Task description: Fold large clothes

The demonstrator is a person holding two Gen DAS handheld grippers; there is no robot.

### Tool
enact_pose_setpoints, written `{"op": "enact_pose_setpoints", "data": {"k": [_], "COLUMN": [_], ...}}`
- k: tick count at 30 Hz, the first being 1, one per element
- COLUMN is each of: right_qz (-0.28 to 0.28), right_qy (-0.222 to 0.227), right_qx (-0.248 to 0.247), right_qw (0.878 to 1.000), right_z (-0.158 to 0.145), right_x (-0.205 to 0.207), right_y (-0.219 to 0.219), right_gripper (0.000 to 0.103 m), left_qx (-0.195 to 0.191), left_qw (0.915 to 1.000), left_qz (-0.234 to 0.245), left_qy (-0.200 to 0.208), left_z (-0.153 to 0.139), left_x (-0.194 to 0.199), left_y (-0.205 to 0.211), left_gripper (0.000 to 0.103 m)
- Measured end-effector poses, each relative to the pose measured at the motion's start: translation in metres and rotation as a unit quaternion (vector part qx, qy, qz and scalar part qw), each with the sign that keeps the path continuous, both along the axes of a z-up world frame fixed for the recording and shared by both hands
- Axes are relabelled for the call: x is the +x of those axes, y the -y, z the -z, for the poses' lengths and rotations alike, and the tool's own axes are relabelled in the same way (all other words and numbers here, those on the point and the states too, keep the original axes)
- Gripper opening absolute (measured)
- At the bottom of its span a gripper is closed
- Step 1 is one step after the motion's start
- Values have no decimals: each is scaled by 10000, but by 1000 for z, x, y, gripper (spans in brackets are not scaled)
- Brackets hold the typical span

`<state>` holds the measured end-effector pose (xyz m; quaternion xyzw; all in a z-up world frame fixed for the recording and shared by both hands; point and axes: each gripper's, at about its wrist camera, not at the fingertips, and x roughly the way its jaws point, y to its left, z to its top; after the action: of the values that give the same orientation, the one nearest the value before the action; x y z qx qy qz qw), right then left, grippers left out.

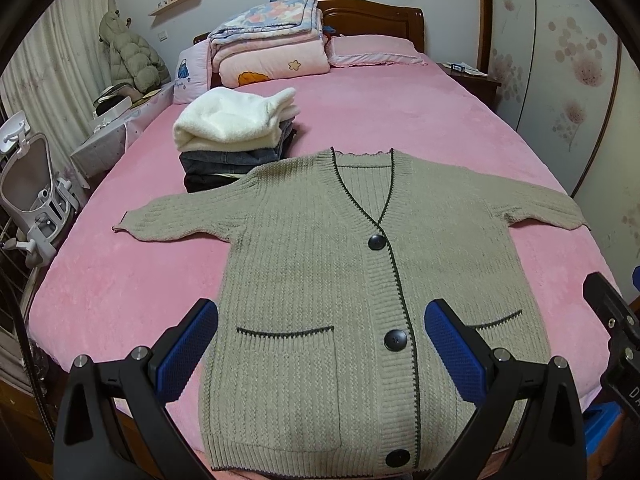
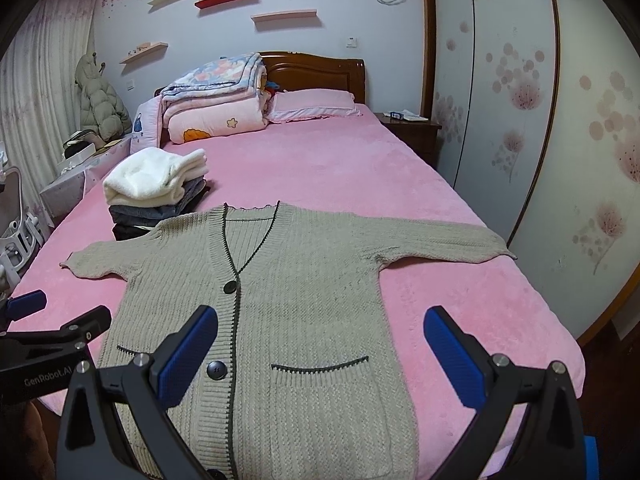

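Note:
A grey-green knitted cardigan [image 1: 320, 256] [image 2: 304, 288] with dark trim, black buttons and two pockets lies flat and face up on the pink bed [image 1: 400, 120] [image 2: 320, 160], both sleeves spread out to the sides. My left gripper [image 1: 320, 344] hovers open above the hem, over the left pocket side, with nothing between its blue pads. My right gripper [image 2: 320, 352] is open too, held over the right pocket and the bed's near edge. In the right wrist view the left gripper [image 2: 44, 320] shows at the left margin. Neither gripper touches the cardigan.
A stack of folded clothes [image 1: 236, 136] [image 2: 156, 188], white on top, sits beyond the left sleeve. Folded quilts [image 1: 268, 44] and a pillow [image 1: 372, 50] lie at the headboard. A white chair [image 1: 32, 192] stands left of the bed; wardrobe doors [image 2: 560, 140] line the right.

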<state>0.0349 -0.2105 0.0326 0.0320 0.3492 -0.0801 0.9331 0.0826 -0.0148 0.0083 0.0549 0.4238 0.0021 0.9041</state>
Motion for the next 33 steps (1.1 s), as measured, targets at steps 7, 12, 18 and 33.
{"op": "enact_pose_setpoints", "data": {"k": [7, 12, 18, 33], "right_qz": [46, 190, 396, 1395], "right_qy": [-91, -61, -51, -304], "right_qx": [49, 33, 38, -65], "right_qw": [9999, 9998, 9992, 9897], "right_z": [3, 3, 8, 47], "right_x": [18, 33, 52, 122], "right_y": [13, 32, 61, 185], "right_gripper": [103, 103, 103, 103], "left_qx": [-23, -40, 62, 84], "left_qw": [9999, 9999, 10000, 9990], "left_qz": [-64, -53, 62, 294], "left_qy": [79, 91, 46, 324], "left_z": [-3, -2, 4, 12], "left_x": [20, 39, 59, 127], "left_y": [1, 12, 34, 109], "left_gripper": [102, 102, 102, 102]}}
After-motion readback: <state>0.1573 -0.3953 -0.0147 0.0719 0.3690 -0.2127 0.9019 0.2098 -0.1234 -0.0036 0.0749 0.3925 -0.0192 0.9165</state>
